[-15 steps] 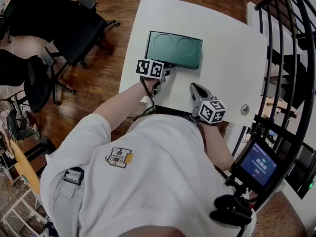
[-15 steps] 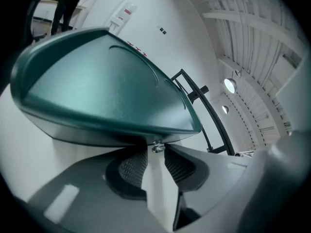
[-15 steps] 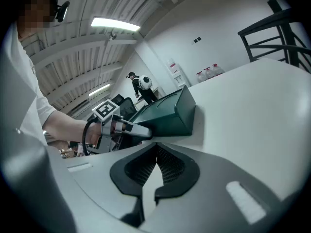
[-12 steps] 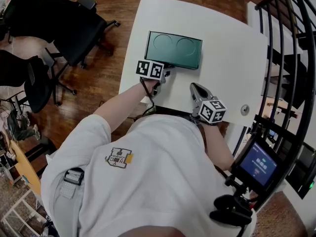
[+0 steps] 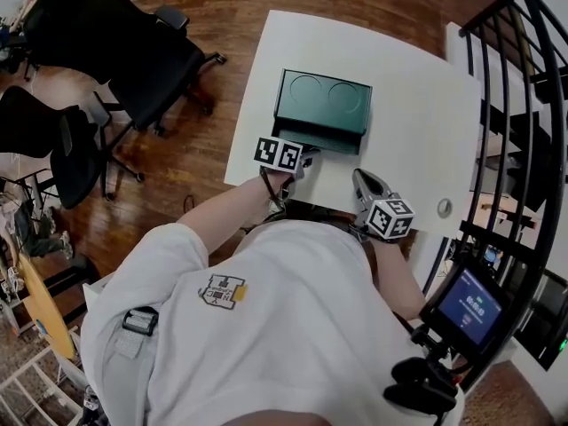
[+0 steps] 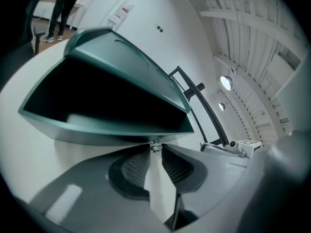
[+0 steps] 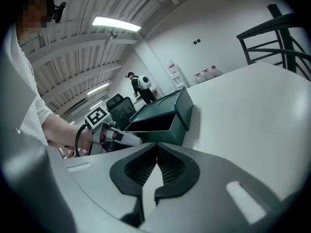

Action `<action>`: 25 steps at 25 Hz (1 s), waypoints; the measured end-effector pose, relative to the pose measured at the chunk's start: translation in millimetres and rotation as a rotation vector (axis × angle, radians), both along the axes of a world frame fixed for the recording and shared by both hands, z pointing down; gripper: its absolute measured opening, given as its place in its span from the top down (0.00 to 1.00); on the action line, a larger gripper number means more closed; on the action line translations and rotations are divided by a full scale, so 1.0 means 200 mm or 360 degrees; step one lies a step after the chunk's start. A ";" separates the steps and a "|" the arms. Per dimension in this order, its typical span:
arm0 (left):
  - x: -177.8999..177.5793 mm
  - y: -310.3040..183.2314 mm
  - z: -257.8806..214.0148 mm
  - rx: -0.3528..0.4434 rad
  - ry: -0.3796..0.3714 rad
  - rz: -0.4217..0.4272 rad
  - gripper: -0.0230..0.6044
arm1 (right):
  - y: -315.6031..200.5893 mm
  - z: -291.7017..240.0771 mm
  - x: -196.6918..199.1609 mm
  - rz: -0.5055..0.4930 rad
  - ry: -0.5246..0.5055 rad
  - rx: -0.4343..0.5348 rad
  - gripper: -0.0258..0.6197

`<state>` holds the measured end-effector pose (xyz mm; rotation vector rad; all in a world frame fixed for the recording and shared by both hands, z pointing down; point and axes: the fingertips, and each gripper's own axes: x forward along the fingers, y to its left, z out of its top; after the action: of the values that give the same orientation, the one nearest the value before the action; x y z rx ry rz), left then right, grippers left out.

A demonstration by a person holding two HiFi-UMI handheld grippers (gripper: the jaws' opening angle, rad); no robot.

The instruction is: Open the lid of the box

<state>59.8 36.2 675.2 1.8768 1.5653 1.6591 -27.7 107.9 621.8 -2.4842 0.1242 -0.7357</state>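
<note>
We judge the opening step to be under way. The box (image 5: 321,105) sits on the white counter (image 5: 417,122) at our 12 o'clock. Its lid (image 6: 121,57) stands tilted up at the near side, with a dark wedge-shaped gap under it and the hinge side at the far edge. The lid is only partly raised, so we think the next move should carry the near edge up and back toward 12 o'clock. That swing should follow the hinge's arc, and the grip should not slip off.

The left tool (image 5: 306,155) meets the box at its 6 o'clock edge. Its jaws are almost together, the tips pinching a small shiny metal fitting (image 6: 155,147) on the green rim just below the gap. We cannot tell whether that rim belongs to the lid or the base.

The right tool (image 7: 156,148) hangs over the counter's near edge at about 5 o'clock from the box, well apart from it. Its jaws are closed tip to tip with nothing between them.
</note>
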 end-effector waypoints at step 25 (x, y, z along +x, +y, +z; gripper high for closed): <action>-0.23 -0.13 -0.01 -0.0129 -0.0087 0.0024 0.78 | -0.02 0.04 -0.08 -0.0009 -0.0029 0.0040 0.96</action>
<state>12.9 10.5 672.9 1.7694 1.6042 1.6132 -43.6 103.2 629.8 -2.4536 0.1330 -0.7546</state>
